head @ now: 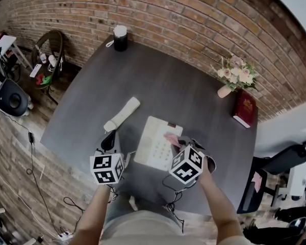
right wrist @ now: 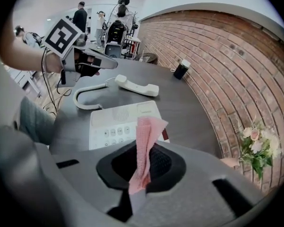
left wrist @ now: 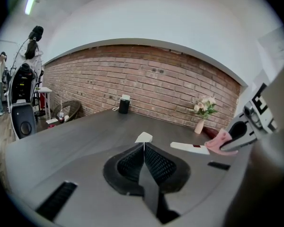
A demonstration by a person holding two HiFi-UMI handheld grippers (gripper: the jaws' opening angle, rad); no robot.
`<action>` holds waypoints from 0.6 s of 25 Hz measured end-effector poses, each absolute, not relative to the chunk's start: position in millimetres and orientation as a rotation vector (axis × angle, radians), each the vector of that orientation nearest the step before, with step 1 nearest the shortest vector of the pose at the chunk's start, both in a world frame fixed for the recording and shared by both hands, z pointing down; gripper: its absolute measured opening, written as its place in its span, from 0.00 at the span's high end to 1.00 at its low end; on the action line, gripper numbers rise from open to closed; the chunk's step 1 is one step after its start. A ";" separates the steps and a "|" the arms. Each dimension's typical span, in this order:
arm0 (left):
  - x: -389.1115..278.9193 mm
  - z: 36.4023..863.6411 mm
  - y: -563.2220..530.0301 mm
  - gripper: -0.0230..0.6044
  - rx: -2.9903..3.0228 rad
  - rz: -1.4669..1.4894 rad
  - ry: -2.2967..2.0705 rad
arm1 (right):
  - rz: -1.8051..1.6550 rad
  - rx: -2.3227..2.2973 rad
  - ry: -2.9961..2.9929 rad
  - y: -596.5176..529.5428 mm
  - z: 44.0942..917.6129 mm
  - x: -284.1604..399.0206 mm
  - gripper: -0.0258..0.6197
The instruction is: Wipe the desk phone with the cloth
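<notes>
The white desk phone point(head: 154, 148) lies on the dark grey table point(head: 158, 80), close to its near edge. Its handset point(head: 122, 114) is off the base and lies to the left on the tabletop, joined by a curly cord point(right wrist: 83, 100). My right gripper point(head: 174, 141) is shut on a pink cloth point(right wrist: 146, 141), which hangs just above the keypad end of the phone point(right wrist: 120, 122). To the left of the phone, my left gripper point(head: 110, 140) hovers with its jaws shut and nothing between them point(left wrist: 143, 148). The handset point(left wrist: 144, 137) lies just beyond its tips.
A black speaker with a white top point(head: 120, 37) stands at the table's far edge. A vase of flowers point(head: 235, 74) and a red book point(head: 244, 111) sit at the right. A wicker chair point(head: 49, 55) stands left of the table. People stand in the background point(right wrist: 80, 18).
</notes>
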State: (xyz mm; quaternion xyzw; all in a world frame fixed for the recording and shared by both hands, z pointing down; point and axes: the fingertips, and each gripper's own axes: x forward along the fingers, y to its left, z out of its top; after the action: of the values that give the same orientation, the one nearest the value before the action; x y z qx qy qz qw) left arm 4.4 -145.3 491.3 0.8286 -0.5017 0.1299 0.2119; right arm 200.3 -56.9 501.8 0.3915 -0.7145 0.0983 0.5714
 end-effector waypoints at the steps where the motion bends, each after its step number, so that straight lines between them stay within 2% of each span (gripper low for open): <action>1: 6.8 492.5 -147.3 0.95 2.303 0.366 -1.391 | 0.218 0.912 -1.673 -61.6 502.0 203.1 0.92; 15: 18.9 510.1 -164.5 0.95 2.284 0.420 -1.378 | 0.107 0.861 -1.620 -108.4 520.6 219.9 0.92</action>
State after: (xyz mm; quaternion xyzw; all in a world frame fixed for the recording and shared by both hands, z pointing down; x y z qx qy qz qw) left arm 18.9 -164.5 510.1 0.8253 -0.4978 0.1519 0.2188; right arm 219.9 -108.4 520.6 0.3726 -0.7007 0.0462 0.6067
